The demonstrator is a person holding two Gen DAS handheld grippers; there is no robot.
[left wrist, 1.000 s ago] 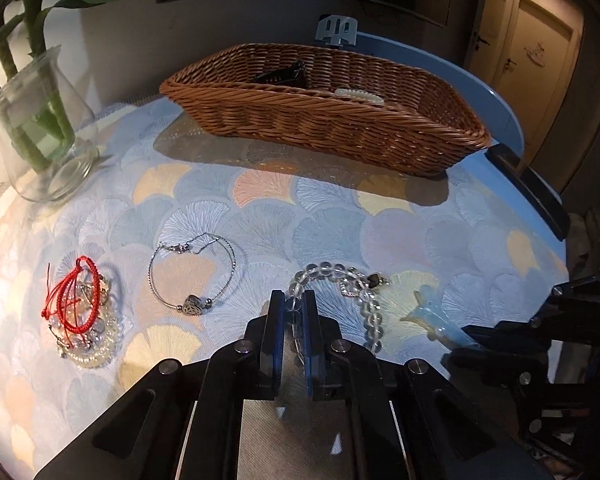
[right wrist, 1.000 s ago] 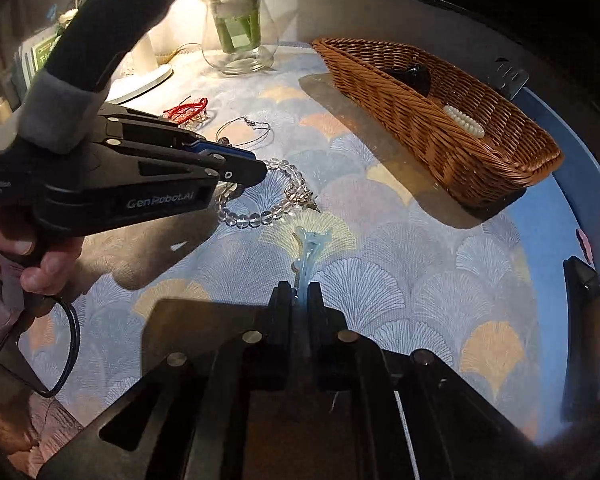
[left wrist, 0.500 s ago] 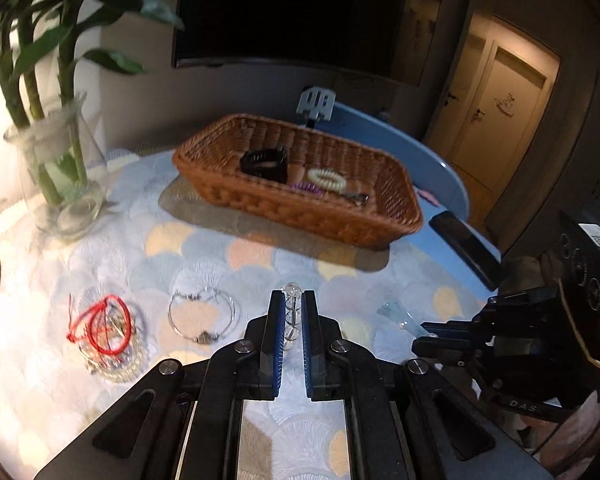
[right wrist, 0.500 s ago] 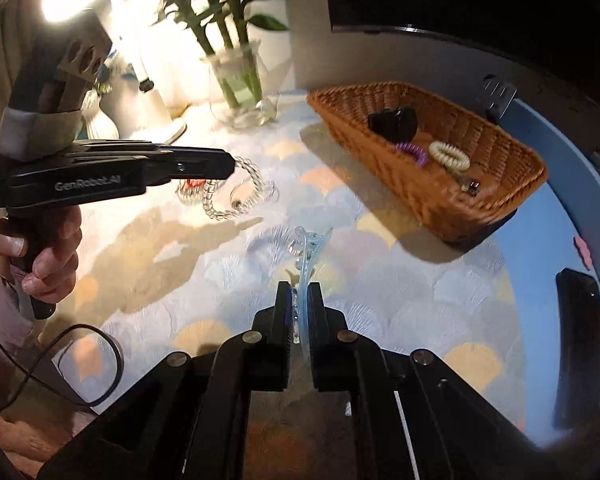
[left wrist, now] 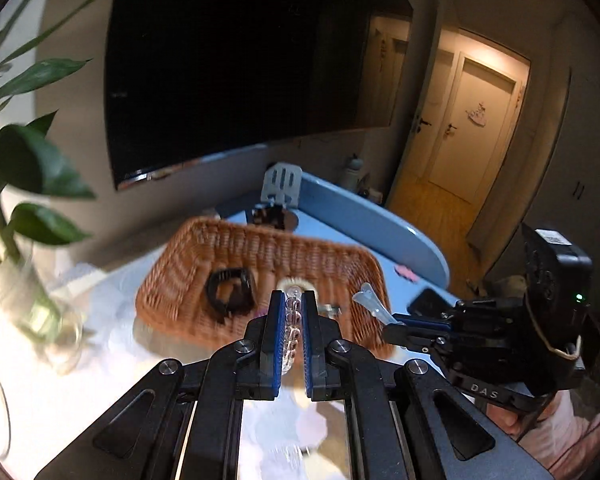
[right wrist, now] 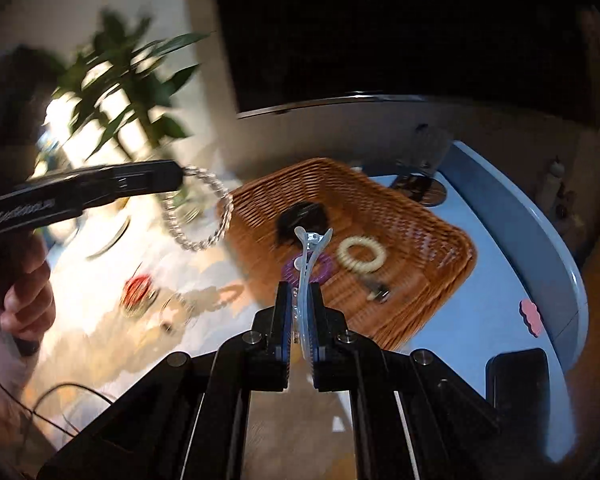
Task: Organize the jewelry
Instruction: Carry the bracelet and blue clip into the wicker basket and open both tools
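Note:
My left gripper (left wrist: pixel 291 300) is shut on a clear bead bracelet (left wrist: pixel 292 320), held above the table in front of the wicker basket (left wrist: pixel 300 248). In the right wrist view that bracelet (right wrist: pixel 198 216) hangs as a loop from the left gripper (right wrist: pixel 176 176). My right gripper (right wrist: pixel 302 292) is shut on a pale blue hair clip (right wrist: pixel 310 256), raised near the basket (right wrist: pixel 428 240). In the left wrist view the clip (left wrist: pixel 370 300) sticks out of the right gripper (left wrist: pixel 392 326). The basket holds a black band (left wrist: pixel 230 288), a cream ring (right wrist: pixel 362 254), a purple ring (right wrist: pixel 324 268) and a small metal piece (right wrist: pixel 376 292).
A red cord bracelet (right wrist: pixel 138 288) and a thin silver bracelet (right wrist: pixel 176 312) lie blurred on the patterned cloth. A glass vase with a green plant (left wrist: pixel 40 308) stands at the left. A dark phone (right wrist: pixel 518 384) lies by the blue table edge. A dark screen hangs behind.
Both grippers have risen off the table with their pieces, the bracelet and the hair clip, and come closer to the basket. The views now look down into the basket.

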